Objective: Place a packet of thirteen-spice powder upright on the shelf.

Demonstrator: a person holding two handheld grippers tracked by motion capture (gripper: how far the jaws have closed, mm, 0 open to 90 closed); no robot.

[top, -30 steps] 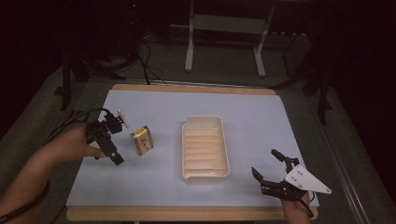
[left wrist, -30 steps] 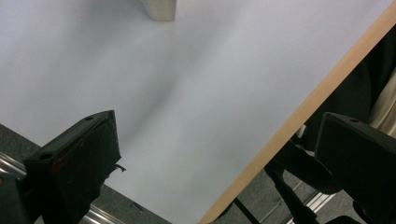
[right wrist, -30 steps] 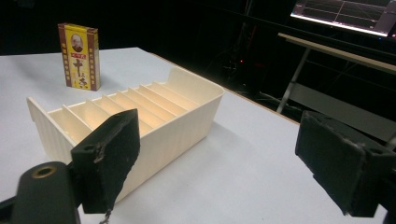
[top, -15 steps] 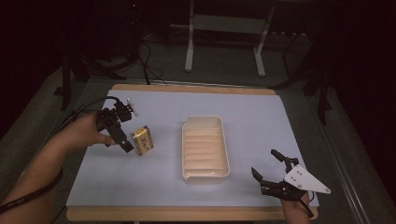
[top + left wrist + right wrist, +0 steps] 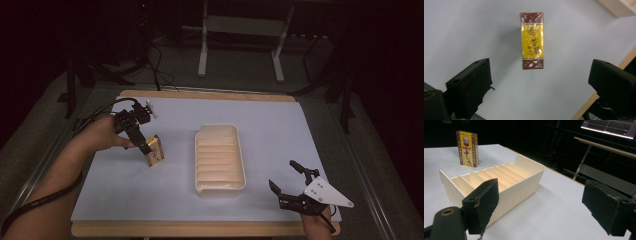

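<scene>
From the high view, the left hand-held gripper (image 5: 142, 144) hangs over the yellow box (image 5: 154, 150), standing on the desk (image 5: 280, 130) left of the cream tray (image 5: 219, 156). In the left gripper view, its spread jaws, just closing slightly, straddle the box (image 5: 531, 40) without touching. In the right gripper view, the right hand-held gripper (image 5: 541, 205) gapes empty near the tray (image 5: 521, 187).

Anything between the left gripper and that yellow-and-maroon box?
Nothing visible. In the left gripper view the small yellow-and-maroon box stands alone on the pale table sheet, straight ahead of the left gripper, whose open jaws have just been closing slightly with nothing between them. The cream slotted tray sits off to the side.
</scene>
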